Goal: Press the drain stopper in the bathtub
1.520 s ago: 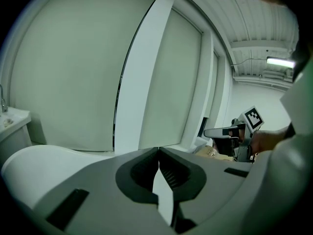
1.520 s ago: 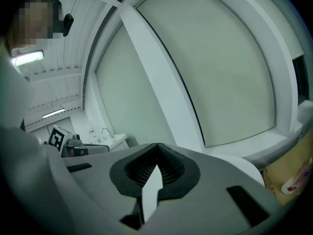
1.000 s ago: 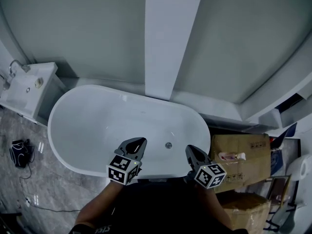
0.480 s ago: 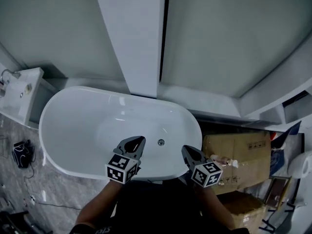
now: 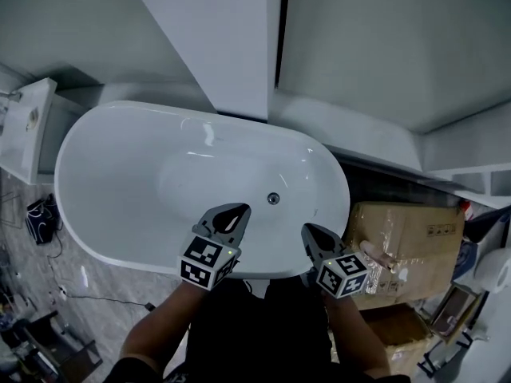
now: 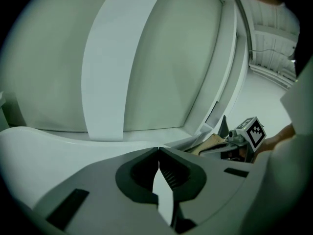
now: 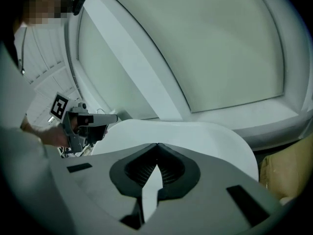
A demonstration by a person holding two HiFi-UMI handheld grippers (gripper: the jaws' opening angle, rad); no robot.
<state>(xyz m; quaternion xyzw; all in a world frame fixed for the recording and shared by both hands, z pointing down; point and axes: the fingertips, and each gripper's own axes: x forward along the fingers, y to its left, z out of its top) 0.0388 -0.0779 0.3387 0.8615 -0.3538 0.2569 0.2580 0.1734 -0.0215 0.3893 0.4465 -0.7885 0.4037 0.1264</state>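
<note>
Round drain stopper (image 5: 273, 199) (perhaps metallic) sits in white bathtub (image 5: 128, 190).

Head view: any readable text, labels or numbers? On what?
No text can be read in any view.
On the cardboard box: small dark printed marks, too small to read.
On the left gripper and right gripper: square marker patterns only, no words.
</note>
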